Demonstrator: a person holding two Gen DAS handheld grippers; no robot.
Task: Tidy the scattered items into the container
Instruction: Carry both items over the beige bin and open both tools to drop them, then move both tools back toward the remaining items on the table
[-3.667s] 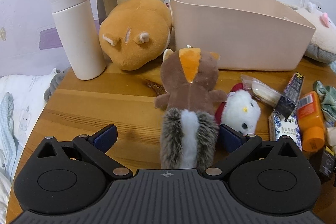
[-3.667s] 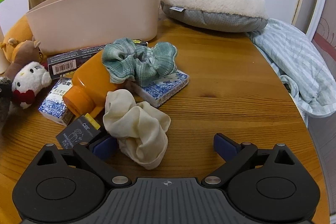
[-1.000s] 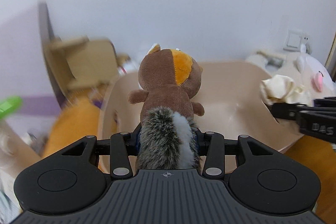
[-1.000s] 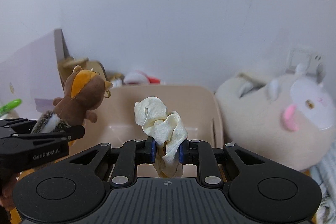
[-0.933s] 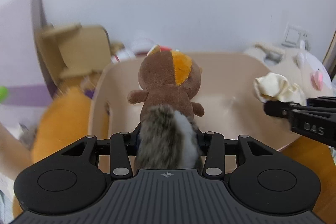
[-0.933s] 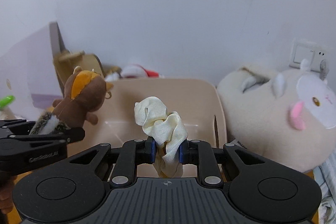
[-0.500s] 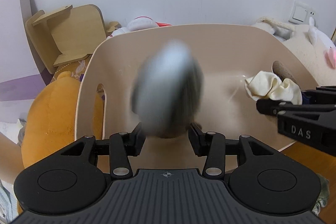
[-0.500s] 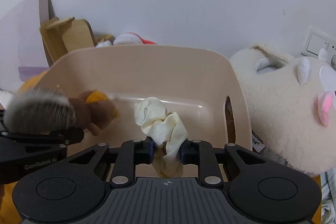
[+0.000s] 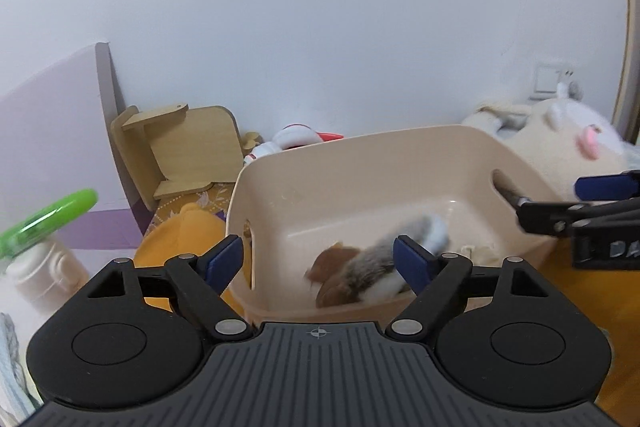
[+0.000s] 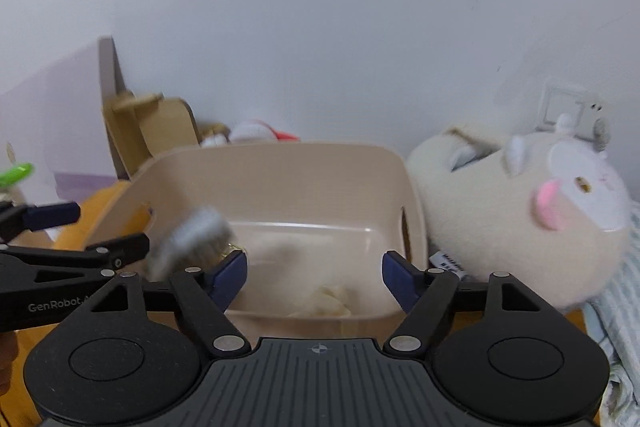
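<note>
Both the left gripper [image 9: 318,261] and right gripper [image 10: 314,277] are hovering wide apart above the beige bin's [image 9: 360,143] rim, squirrel plush [image 9: 360,273] and cream cloth [image 10: 328,301] lying inside.

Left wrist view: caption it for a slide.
Open left gripper above beige plastic bin holding brown squirrel plush.

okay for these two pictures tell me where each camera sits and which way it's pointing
Left wrist: rides on the left gripper, facing forward and down into the beige bin; own open jaws show, the right gripper at the right edge.
Right wrist: rides on the right gripper, facing the same bin; own open jaws show, the left gripper at left.
Shared: bin, squirrel plush and cream cloth inside.
</note>
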